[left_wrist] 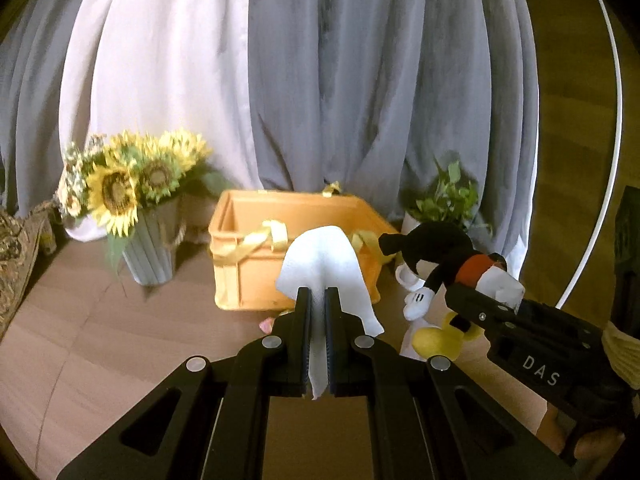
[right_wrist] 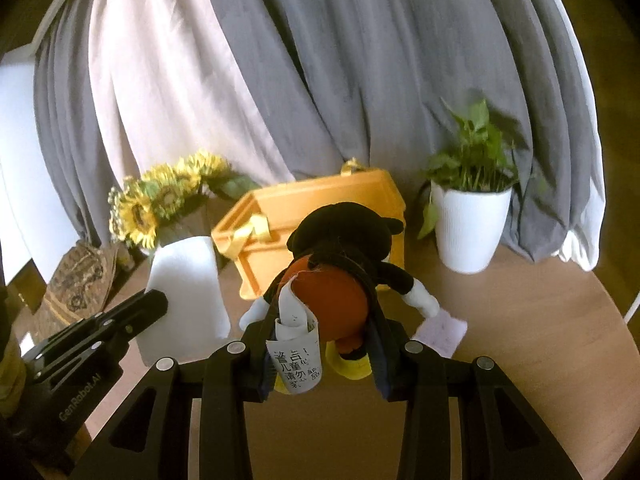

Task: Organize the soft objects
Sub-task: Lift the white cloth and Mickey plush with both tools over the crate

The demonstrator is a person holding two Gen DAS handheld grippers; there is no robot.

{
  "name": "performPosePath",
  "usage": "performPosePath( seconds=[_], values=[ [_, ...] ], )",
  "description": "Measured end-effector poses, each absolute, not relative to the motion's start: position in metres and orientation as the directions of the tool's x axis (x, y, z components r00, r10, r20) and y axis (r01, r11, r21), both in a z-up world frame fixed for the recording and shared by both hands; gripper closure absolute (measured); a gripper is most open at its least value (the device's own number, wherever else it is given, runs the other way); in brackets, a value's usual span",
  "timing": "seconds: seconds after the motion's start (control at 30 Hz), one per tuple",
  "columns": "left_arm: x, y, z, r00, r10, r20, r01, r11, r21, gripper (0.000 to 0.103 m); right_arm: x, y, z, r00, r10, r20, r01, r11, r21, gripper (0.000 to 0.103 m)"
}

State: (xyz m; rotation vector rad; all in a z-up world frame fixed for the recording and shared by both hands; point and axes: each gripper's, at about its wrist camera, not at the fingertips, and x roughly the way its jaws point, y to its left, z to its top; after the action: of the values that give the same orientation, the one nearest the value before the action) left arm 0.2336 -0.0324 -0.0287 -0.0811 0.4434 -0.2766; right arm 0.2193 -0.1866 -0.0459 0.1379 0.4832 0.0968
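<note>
Plush mouse (right_wrist: 340,276) head toward crate (right_wrist: 316,216).

The right tool (left_wrist: 516,312) has the letters "DAS" on its black side. The left tool (right_wrist: 132,312) says "GenRobot.AI". The plush toy (right_wrist: 340,264) has a white tag (right_wrist: 296,364) with Chinese words.

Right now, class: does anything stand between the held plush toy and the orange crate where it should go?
Nothing visible does. The right gripper holds the plush toy just before the orange crate, whose top is open. The white cloth hangs off to the left.
</note>
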Motion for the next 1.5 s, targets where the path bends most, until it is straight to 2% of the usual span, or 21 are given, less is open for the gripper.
performPosePath(
  seconds=[0.7,1.07,1.5],
  values=[
    [0.259,-0.029,0.025,0.933,-0.255,-0.256,0.233,0.966,-0.114,0.095,0.241,-0.183,0.001,0.942,0.128,-0.311,-0.085,0.986,0.146,0.065],
    [0.286,-0.029,0.038,0.946,-0.245,-0.213,0.227,0.968,-0.105,0.095,0.266,-0.181,0.016,0.958,0.129,-0.258,-0.098,0.987,0.128,0.064],
    [0.327,-0.031,0.042,0.955,-0.230,-0.189,0.214,0.972,-0.099,0.095,0.308,-0.184,0.021,0.961,0.132,-0.243,-0.105,0.987,0.123,0.064]
  ],
)
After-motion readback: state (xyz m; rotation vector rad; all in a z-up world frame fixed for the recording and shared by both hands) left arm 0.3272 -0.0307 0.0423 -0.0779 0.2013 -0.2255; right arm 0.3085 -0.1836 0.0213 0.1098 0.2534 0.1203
